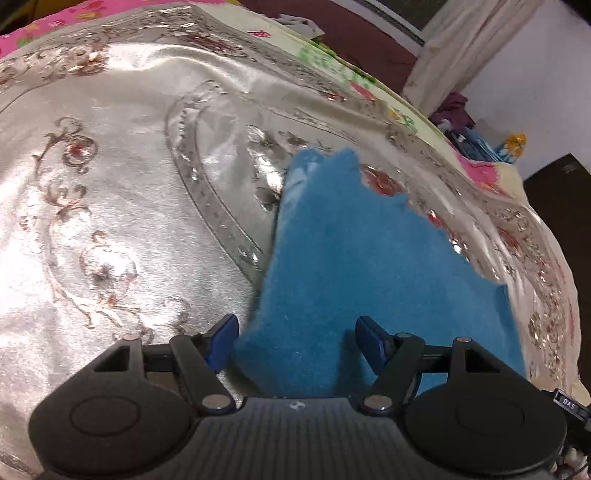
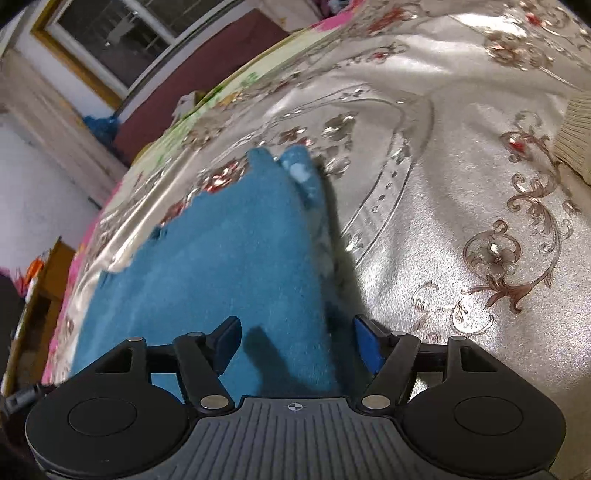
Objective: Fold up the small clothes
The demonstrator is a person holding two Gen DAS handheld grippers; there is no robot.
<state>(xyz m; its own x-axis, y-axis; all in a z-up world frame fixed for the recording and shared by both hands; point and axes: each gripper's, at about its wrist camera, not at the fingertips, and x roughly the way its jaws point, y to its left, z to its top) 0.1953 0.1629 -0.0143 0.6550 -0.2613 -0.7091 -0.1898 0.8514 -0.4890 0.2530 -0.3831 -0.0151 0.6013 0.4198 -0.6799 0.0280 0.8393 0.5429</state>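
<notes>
Blue fleecy garment stretches lengthwise away from both grippers; left gripper and right gripper gape, astride its near edge, pinching nothing.

Bedroom clutter around a silver bedspread

A shiny floral bedspread is covering the bed, over a pink flowered sheet. A window is showing above a maroon panel; a curtain is hanging near piled clothes. A ribbed cream knit is lying at the edge.

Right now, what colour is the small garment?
Blue garment, clearest in the left wrist view.
</notes>
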